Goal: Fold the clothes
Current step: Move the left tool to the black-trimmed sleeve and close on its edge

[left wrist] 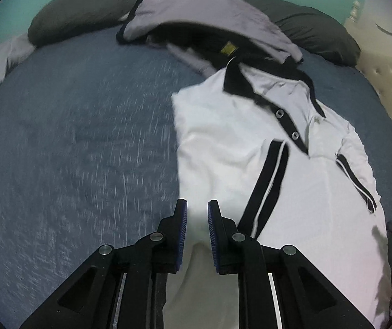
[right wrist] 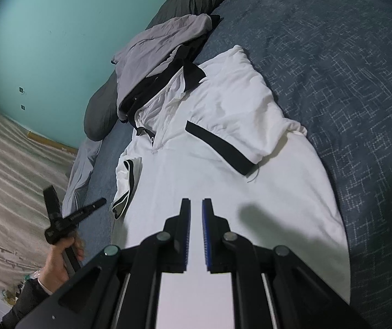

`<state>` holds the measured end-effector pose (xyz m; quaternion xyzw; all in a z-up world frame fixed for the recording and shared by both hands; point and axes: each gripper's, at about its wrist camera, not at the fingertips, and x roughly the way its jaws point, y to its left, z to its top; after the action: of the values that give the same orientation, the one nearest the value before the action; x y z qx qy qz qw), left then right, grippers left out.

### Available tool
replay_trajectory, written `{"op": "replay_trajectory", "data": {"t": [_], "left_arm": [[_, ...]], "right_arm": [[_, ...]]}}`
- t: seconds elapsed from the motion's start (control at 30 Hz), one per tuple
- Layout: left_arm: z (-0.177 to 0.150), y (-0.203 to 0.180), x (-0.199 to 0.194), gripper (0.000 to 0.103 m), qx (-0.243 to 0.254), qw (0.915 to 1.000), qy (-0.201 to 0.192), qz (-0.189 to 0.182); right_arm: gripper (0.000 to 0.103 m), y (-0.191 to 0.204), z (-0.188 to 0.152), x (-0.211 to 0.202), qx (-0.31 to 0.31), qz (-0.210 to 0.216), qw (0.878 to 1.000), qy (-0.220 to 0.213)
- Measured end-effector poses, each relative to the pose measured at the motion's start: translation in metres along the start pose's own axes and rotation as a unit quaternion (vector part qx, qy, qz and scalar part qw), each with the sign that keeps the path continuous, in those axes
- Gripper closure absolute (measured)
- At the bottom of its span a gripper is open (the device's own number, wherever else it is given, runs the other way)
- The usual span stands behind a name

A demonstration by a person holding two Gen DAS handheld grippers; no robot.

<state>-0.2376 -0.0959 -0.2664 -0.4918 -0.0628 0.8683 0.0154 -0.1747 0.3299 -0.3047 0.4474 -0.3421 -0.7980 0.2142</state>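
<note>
White polo shirt (left wrist: 223, 164) flat, front up, on blue bed cover (left wrist: 72, 150). Black collar (left wrist: 237, 82) at far end, both sleeves turned in across chest below collar, black cuff band (left wrist: 270, 181) lying diagonal.

Left gripper (left wrist: 197, 211) at hem end, opposite collar, on shirt's left edge. Jaws slightly apart, ridge of white cloth standing in the gap, pads not visibly pressing on it. Right gripper (right wrist: 196, 208) also at hem end, over shirt body. Jaws down to a thin slit with white showing through; cannot tell whether cloth is pinched.

Grey garment (left wrist: 196, 8) heaped just beyond collar, its edge lapping over collar; dark pillow (left wrist: 81, 11) further beyond.

Risks, as judgement:
- Uneven hold at hem, so a skewed fold when brought toward collar.
- Turned-in sleeves loose, likely to flop out on a fast lift.
- Grey garment touching collar, could drag along or get trapped in the fold.
</note>
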Motion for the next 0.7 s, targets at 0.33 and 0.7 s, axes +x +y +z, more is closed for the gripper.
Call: {"op": "replay_trajectory", "data": {"t": [0.33,0.7], "left_arm": [[-0.03,0.021,-0.004,0.084,-0.014,0.9996,-0.006,-0.025],[-0.053,0.027,0.011,0.077,-0.005,0.9985,-0.029,-0.045]], "right_arm": [[0.095,0.0,-0.002,0.004,-0.001,0.001,1.0,0.006],[0.095,0.021,-0.013,0.024,-0.023,0.008,0.999,0.039]]}}
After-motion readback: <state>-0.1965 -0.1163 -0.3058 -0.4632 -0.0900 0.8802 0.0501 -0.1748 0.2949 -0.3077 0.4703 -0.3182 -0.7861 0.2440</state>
